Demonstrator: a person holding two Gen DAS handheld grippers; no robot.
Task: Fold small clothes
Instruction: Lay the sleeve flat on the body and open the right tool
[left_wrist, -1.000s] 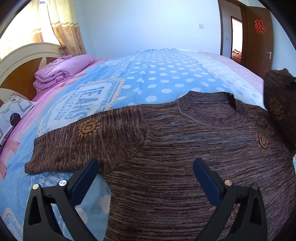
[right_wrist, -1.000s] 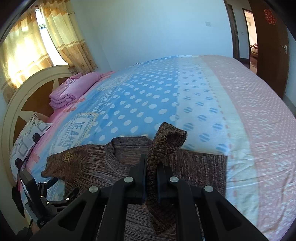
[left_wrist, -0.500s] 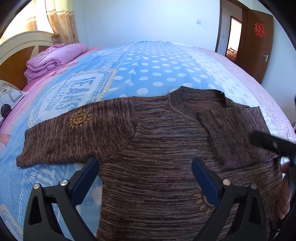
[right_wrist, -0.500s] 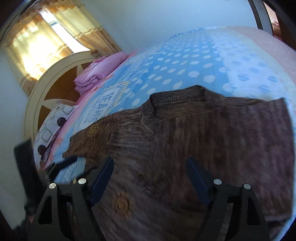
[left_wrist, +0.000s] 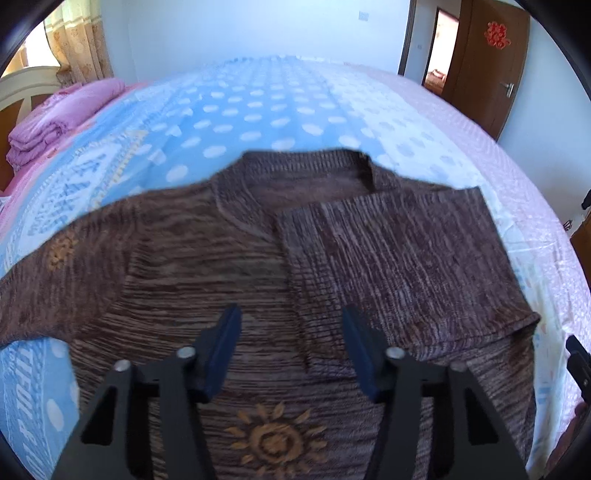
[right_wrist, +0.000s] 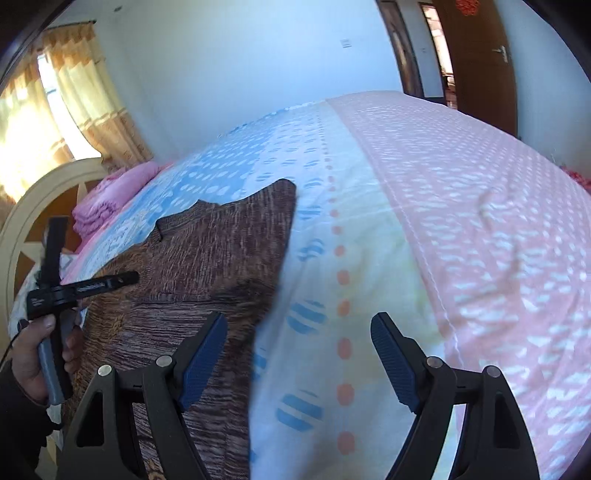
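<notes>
Lying under the spread left tongs (left_wrist: 291, 345), sweater (left_wrist: 229, 280) sits left of spread right tongs (right_wrist: 299, 354).

My left claw (left_wrist: 291, 349) has its fingers spread apart and grips nothing. My right claw (right_wrist: 297, 360) is likewise spread wide with nothing between its pads. My left hand (right_wrist: 40, 354) is wrapped around its claw's handle.

Your sweater (left_wrist: 229, 266): left sleeve cut off at left-wrist frame edge, hem hidden behind your left tool (left_wrist: 291, 349). Right-wrist view motion-blurred; sweater's lower part runs off bottom edge.
</notes>
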